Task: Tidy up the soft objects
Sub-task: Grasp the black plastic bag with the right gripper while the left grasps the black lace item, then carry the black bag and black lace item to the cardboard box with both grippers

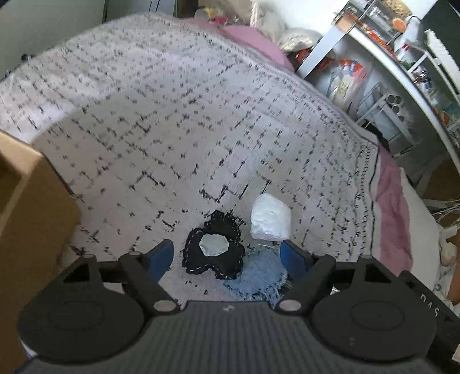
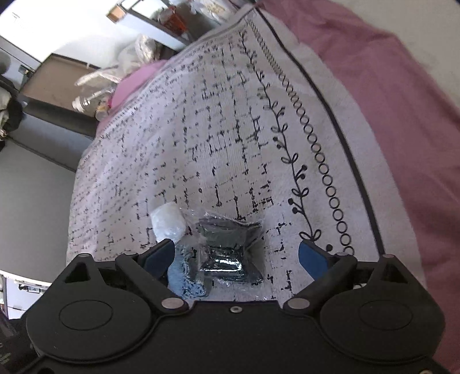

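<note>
In the left wrist view a black ruffled scrunchie (image 1: 214, 247) lies on the white patterned bed cover (image 1: 161, 115), with a light blue fuzzy cloth (image 1: 258, 277) beside it and a white soft bundle (image 1: 270, 217) just beyond. My left gripper (image 1: 227, 254) is open, its blue pads on either side of the scrunchie, not touching it. In the right wrist view a dark folded cloth in clear plastic wrap (image 2: 230, 247) lies between the open fingers of my right gripper (image 2: 237, 256). The blue cloth (image 2: 187, 273) and white bundle (image 2: 168, 223) lie left of it.
A cardboard box (image 1: 31, 224) stands on the bed at the left. A pink sheet (image 2: 402, 100) edges the cover on the right. White shelves with clutter (image 1: 402, 72) stand beyond the bed. Pillows and bags (image 1: 270, 23) lie at the head.
</note>
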Action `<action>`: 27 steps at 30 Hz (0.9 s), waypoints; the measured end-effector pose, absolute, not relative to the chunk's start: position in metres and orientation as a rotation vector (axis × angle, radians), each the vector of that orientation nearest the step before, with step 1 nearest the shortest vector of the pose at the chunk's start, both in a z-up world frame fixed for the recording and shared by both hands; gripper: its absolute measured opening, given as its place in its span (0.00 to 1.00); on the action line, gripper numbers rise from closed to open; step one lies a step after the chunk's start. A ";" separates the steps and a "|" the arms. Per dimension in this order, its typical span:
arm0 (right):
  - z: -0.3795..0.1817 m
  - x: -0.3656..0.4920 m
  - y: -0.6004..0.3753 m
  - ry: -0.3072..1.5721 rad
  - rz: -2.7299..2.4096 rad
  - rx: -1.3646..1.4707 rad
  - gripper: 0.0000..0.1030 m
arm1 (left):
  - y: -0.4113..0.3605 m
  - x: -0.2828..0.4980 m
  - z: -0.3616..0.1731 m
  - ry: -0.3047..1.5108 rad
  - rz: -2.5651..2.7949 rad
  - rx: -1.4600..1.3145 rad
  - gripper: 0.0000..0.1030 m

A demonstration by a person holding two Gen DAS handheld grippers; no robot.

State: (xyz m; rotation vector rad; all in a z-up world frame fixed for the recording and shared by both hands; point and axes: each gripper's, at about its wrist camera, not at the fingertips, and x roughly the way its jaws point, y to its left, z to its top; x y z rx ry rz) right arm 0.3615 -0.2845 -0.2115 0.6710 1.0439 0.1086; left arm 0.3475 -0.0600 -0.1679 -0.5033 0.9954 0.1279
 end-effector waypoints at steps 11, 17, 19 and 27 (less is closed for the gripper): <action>-0.233 0.383 -0.273 1.065 0.075 0.635 0.90 | -0.071 0.367 -0.199 1.042 0.150 -0.457 0.72; -0.230 0.385 -0.267 1.026 0.063 0.575 0.53 | -0.072 0.368 -0.195 1.048 0.141 -0.468 0.37; -0.230 0.384 -0.269 1.023 0.083 0.604 0.44 | -0.073 0.364 -0.193 1.043 0.131 -0.477 0.35; -0.212 0.364 -0.272 0.980 0.119 0.601 0.34 | -0.069 0.329 -0.163 0.990 0.132 -0.506 0.34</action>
